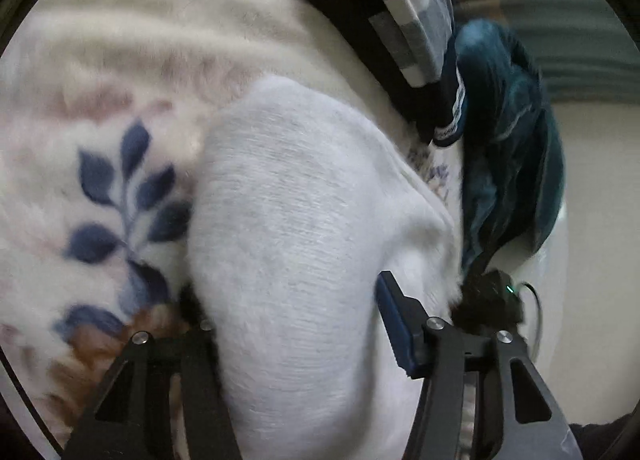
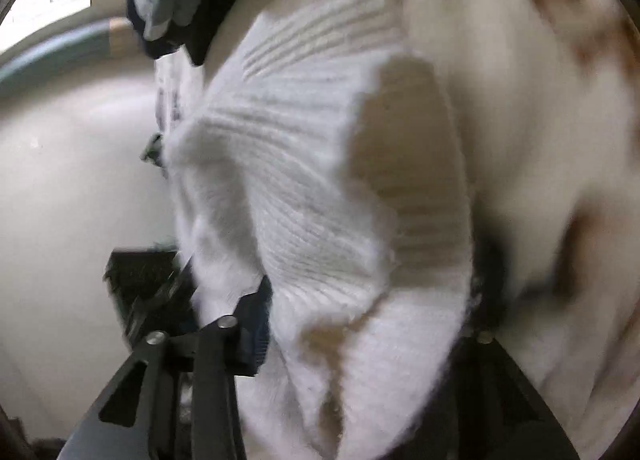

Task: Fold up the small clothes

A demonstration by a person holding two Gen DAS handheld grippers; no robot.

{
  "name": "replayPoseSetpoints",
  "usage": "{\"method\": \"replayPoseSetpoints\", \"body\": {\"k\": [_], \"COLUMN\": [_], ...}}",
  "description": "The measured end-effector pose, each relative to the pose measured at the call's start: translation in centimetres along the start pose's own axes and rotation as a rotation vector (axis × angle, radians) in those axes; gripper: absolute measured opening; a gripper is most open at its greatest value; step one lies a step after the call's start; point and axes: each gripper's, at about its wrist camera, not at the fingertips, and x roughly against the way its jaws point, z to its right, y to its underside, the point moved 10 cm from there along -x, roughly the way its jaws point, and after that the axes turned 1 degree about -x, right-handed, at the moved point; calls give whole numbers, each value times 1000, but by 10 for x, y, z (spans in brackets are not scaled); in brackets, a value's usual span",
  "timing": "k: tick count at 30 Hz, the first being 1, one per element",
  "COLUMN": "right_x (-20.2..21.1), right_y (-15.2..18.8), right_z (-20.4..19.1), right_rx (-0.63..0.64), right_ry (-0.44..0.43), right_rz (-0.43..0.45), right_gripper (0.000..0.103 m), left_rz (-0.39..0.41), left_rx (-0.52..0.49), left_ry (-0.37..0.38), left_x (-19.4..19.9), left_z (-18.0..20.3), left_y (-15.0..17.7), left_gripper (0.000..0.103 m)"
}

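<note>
Both grippers' jaws straddle white knit sweater [image 1: 304, 220]; label unreadable.

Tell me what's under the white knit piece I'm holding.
Under the white knit garment lies a cream fleece blanket with blue leaf print. Whatever sits directly beneath the knit is covered.

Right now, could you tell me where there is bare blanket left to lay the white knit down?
Free: the floral blanket left of and beyond the white knit. Crowded: the far right edge, where the dark striped garment and teal cloth are piled.
</note>
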Motion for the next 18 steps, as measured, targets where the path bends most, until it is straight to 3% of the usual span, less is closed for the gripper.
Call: {"method": "replayPoseSetpoints", "body": {"k": [1,3,6,7,9,12,16,18], "right_x": [0,2,17,24,39,66,92,95], "right_y": [12,37,48,48,49,51,56,47], "right_z": [0,13,35,37,32,24,10,3], "right_rx": [-28,-42,14,47,87,143,205,208], "right_ry": [-19,48,277,335,394,492,567,577], "right_rz": [-2,0,43,61,101,177,263,288], "right_gripper": [39,41,65,65,68,85,85,85], "left_rz": [-19,-36,-9,9,29,60,25,-28], "left_rx": [-20,-44,-27,-14,8,80,78,105], "left_ry": [-43,-138,-222,-272,-350,-469,-673,-692], "left_x": [4,17,44,56,70,86,80,64], "left_z": [-3,-10,-20,-24,-35,-56,-114,-136], "left_y": [3,16,38,47,65,93,121,129], "left_gripper": [52,55,56,56,58,58,61,67]}}
